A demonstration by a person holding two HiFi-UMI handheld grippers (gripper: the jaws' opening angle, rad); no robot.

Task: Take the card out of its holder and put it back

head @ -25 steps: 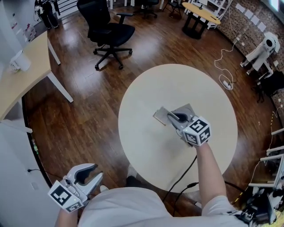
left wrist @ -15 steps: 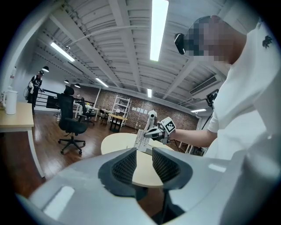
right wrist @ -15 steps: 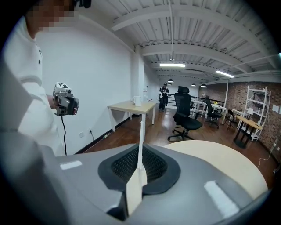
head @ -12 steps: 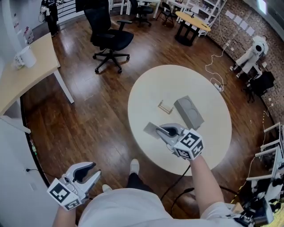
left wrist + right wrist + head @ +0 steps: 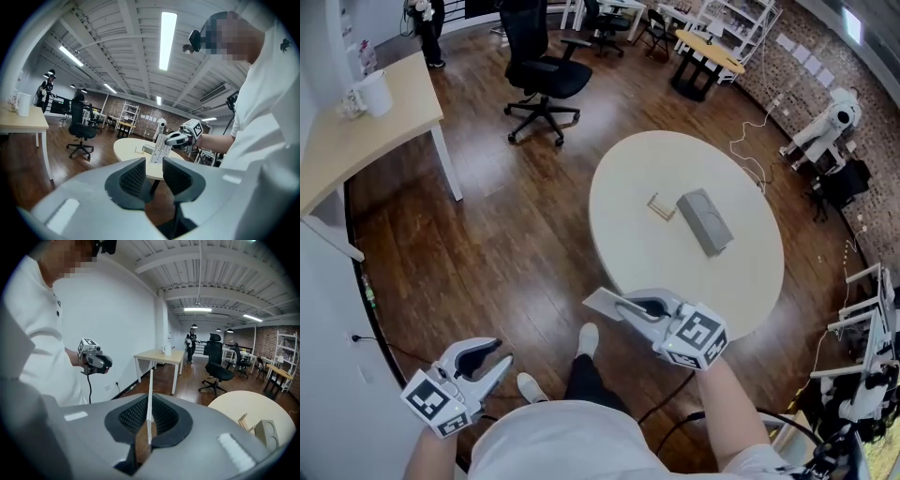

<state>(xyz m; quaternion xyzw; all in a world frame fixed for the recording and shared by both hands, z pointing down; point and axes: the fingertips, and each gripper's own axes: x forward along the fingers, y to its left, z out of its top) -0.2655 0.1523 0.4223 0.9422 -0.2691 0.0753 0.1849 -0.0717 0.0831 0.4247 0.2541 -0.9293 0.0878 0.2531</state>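
Note:
My right gripper is shut on a thin white card and holds it over the wooden floor, in front of the round cream table. In the right gripper view the card stands edge-on between the closed pads. The small wooden card holder stands bare on the table beside a grey box. My left gripper hangs low at the left, open, with nothing between its fingers. The left gripper view also catches the right gripper with the card.
A black office chair stands beyond the table. A light wooden desk with a white mug is at the far left. A white robot, floor cables and racks line the right side. The person's shoe is below.
The right gripper has drawn the card away from the holder and off the table toward the person. The whole view has backed away from the table. The left gripper stays low and open.

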